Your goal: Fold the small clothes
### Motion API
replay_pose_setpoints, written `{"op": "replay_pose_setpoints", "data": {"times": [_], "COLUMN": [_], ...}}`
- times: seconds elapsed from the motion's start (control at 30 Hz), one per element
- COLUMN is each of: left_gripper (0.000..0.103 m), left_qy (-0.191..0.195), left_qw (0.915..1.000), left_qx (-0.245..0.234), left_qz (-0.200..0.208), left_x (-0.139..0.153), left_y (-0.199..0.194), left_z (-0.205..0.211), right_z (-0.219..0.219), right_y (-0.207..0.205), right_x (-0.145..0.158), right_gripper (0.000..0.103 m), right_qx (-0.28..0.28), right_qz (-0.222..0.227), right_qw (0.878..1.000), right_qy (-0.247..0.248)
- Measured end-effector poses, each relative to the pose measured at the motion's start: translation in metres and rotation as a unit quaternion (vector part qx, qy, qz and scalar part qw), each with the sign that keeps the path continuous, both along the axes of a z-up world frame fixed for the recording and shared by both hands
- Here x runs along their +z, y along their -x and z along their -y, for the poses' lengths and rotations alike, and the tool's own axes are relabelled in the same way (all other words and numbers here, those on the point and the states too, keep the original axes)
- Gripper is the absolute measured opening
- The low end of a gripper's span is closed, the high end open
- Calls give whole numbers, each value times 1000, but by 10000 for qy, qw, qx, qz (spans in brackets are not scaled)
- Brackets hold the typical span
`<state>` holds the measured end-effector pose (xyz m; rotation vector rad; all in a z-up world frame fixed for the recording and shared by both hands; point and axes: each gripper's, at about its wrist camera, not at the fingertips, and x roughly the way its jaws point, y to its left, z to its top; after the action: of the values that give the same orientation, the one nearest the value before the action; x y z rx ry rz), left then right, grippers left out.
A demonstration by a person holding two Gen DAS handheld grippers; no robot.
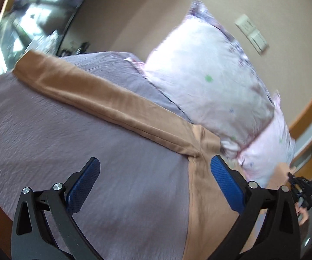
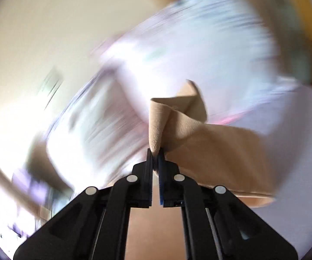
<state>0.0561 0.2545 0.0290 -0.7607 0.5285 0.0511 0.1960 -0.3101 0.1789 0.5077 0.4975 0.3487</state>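
Note:
A tan garment [image 1: 104, 101] lies stretched across the lilac bedspread [image 1: 47, 134], one long part running to the upper left and another down past my left gripper. My left gripper [image 1: 155, 166] is open and empty above the bed, its right pad [image 1: 225, 179] over the tan cloth. My right gripper [image 2: 155, 153] is shut on a bunched corner of the tan garment [image 2: 199, 138] and holds it lifted. The right wrist view is badly blurred. The right gripper also shows at the right edge of the left wrist view [image 1: 303, 186].
A white flowered pillow [image 1: 208, 75] leans against the beige wall [image 1: 134, 10], with a pink pillow [image 1: 268, 151] below it. A wall switch plate [image 1: 251, 33] is at the upper right. A wooden bed frame edge [image 1: 307, 108] curves at the right.

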Motion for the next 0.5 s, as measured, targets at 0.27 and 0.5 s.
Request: {"op": "replay_pose_setpoints", "data": {"times": [0.27, 0.5], "left_gripper": [102, 88], "left_qy": [492, 1133], "left_qw": [9969, 9847], "left_qx": [542, 1151], "left_qz": [-298, -656], "left_x": [-7, -25], "left_y": [-5, -14], "left_z": [-40, -85], "right_z": [-215, -150], "right_y": [-50, -18], "right_x": [-96, -68], "right_gripper": [28, 75], "right_qx": [2381, 1974], "right_qz": [-1710, -1124], "right_qw": [9519, 9723], "right_qy": [891, 553]}}
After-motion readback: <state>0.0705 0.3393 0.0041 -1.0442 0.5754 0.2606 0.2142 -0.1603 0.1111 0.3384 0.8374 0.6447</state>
